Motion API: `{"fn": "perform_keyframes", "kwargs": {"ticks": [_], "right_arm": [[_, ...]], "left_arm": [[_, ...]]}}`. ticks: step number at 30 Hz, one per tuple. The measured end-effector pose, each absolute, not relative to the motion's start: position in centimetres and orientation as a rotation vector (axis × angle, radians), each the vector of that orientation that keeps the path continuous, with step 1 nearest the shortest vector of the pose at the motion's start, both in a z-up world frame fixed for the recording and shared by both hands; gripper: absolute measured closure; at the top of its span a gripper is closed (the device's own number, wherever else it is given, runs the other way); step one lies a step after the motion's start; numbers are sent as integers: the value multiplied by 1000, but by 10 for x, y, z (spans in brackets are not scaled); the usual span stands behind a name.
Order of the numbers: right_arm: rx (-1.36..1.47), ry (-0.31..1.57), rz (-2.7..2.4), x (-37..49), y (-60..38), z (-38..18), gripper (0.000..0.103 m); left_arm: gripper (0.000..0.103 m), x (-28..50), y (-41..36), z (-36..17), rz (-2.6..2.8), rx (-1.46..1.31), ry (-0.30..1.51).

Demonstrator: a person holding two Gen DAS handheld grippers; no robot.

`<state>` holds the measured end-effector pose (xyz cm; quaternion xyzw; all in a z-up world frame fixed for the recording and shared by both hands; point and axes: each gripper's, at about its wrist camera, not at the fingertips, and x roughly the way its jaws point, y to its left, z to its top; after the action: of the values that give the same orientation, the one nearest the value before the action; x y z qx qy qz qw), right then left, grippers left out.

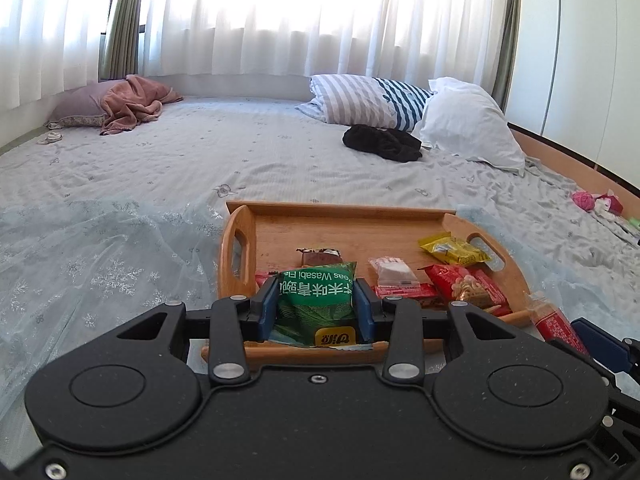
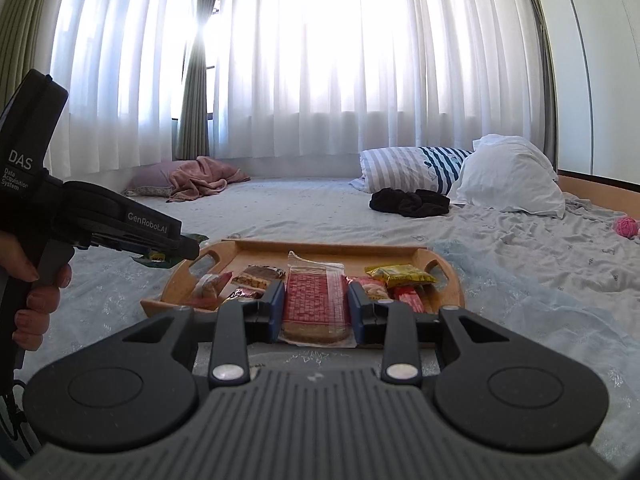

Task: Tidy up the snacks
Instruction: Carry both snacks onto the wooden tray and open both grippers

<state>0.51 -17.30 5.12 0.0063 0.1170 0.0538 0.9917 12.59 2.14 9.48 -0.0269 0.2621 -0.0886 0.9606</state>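
Note:
A wooden tray (image 1: 344,224) with two handles lies on the bed and holds several snack packets. My left gripper (image 1: 317,308) is shut on a green wasabi-pea packet (image 1: 316,300), held above the tray's near edge. My right gripper (image 2: 316,310) is shut on a clear packet with a red patterned biscuit (image 2: 314,304), also in front of the tray (image 2: 256,254). On the tray lie a yellow packet (image 1: 454,249), a brown bar (image 1: 319,257), a pink-white sachet (image 1: 394,271) and red packets (image 1: 466,286). In the right wrist view the left gripper (image 2: 188,246) shows at the left, gripped by a hand (image 2: 36,300).
The bed's pale grey sheet (image 1: 240,160) stretches to sheer curtains. Striped and white pillows (image 1: 468,120) and a black cloth (image 1: 382,142) lie at the back right, a pink blanket (image 1: 132,104) at the back left. A pale blue tulle (image 1: 100,256) spreads left of the tray. A pink yarn ball (image 1: 583,200) sits at the right.

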Motion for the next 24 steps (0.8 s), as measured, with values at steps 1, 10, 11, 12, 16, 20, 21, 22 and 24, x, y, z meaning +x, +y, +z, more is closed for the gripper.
{"fn": "perform_keyframes", "kwargs": {"ticks": [1, 10, 11, 12, 16, 20, 21, 22, 24], "right_arm": [[14, 232, 107, 7, -174, 53, 65], [49, 245, 107, 57, -191, 75, 65], [55, 252, 109, 65, -193, 78, 65], [63, 262, 114, 74, -196, 81, 65], [118, 315, 133, 117, -209, 88, 65], [153, 390, 137, 162, -221, 87, 65], [155, 413, 143, 174, -224, 86, 65], [162, 431, 144, 183, -226, 85, 65], [177, 473, 146, 203, -229, 80, 65]], "left_arm": [[65, 128, 21, 96, -180, -58, 534], [65, 177, 25, 114, -185, -95, 561], [65, 184, 26, 115, -188, -102, 569], [66, 194, 28, 117, -191, -111, 579], [66, 231, 31, 116, -181, -131, 624], [66, 260, 31, 107, -137, -111, 663], [66, 268, 30, 103, -133, -110, 677], [66, 274, 29, 99, -130, -106, 688], [66, 284, 26, 91, -120, -80, 702]]}}
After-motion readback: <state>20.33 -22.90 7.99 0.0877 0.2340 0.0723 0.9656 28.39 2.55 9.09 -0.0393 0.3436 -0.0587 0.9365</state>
